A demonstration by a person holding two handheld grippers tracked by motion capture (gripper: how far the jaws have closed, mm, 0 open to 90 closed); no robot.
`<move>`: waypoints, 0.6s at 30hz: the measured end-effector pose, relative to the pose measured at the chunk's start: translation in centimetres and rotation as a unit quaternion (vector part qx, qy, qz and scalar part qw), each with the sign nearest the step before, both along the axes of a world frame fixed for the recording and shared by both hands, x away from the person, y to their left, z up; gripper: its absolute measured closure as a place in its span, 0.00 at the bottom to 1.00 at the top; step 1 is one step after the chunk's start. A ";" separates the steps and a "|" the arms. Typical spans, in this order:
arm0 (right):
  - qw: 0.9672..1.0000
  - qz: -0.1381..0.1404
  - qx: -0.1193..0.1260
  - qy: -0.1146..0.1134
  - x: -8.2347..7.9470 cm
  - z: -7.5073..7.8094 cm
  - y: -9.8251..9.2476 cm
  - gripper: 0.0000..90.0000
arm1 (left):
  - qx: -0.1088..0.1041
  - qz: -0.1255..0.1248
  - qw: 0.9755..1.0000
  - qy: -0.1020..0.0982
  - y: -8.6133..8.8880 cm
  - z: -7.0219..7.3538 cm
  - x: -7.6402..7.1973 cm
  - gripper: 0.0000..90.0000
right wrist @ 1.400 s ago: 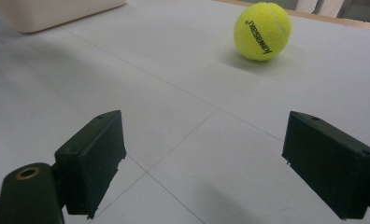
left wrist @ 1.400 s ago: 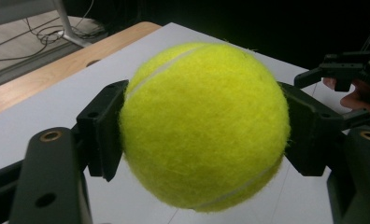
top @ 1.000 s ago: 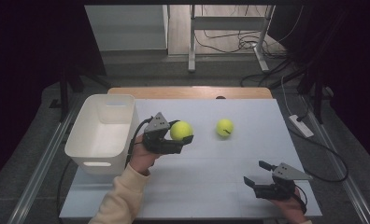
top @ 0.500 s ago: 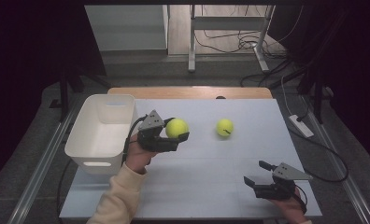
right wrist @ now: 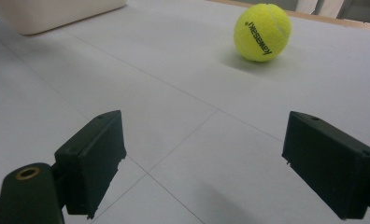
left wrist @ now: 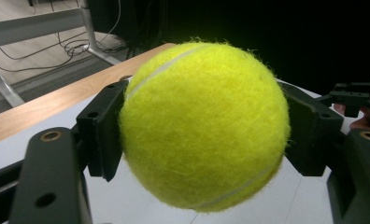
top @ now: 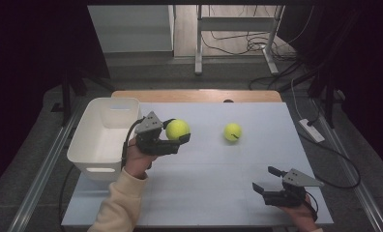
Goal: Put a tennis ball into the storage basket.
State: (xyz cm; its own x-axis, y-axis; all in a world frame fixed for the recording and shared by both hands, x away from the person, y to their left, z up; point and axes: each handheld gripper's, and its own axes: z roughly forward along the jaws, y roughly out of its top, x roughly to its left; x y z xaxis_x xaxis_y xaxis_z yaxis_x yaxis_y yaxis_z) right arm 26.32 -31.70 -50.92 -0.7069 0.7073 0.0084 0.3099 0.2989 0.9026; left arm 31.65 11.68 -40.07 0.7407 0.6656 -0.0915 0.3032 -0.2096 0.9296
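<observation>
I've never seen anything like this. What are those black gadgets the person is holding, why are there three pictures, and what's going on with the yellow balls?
Those gadgets are hand-held grippers: a person holds one in each hand and works them at a table. The high view looks down from above. Each of the other two pictures comes from a small camera riding on one gripper, looking along its two black jaws.

The left gripper has its jaws shut on a yellow tennis ball, which the left gripper view shows close up, clear of the tabletop. Beside it stands a white bin.

The right gripper waits at the near right with its jaws open and nothing between them. A second tennis ball lies loose on the table ahead of it.
</observation>
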 end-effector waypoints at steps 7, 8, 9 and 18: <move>1.000 0.000 -0.001 -0.001 0.0 0.0 0.0 0.14 | -0.002 0.005 1.000 -0.002 0.4 0.2 0.0 0.30; 1.000 -0.001 -0.001 -0.001 0.0 0.0 0.0 0.14 | -0.003 0.006 1.000 -0.002 0.5 0.2 -0.1 0.30; 1.000 0.000 -0.001 -0.001 0.0 0.0 0.0 0.14 | -0.003 0.007 1.000 -0.003 0.6 0.3 -0.1 0.30; 1.000 0.000 -0.002 -0.001 0.0 0.0 0.0 0.14 | -0.007 0.016 1.000 -0.006 1.2 0.5 -0.1 0.30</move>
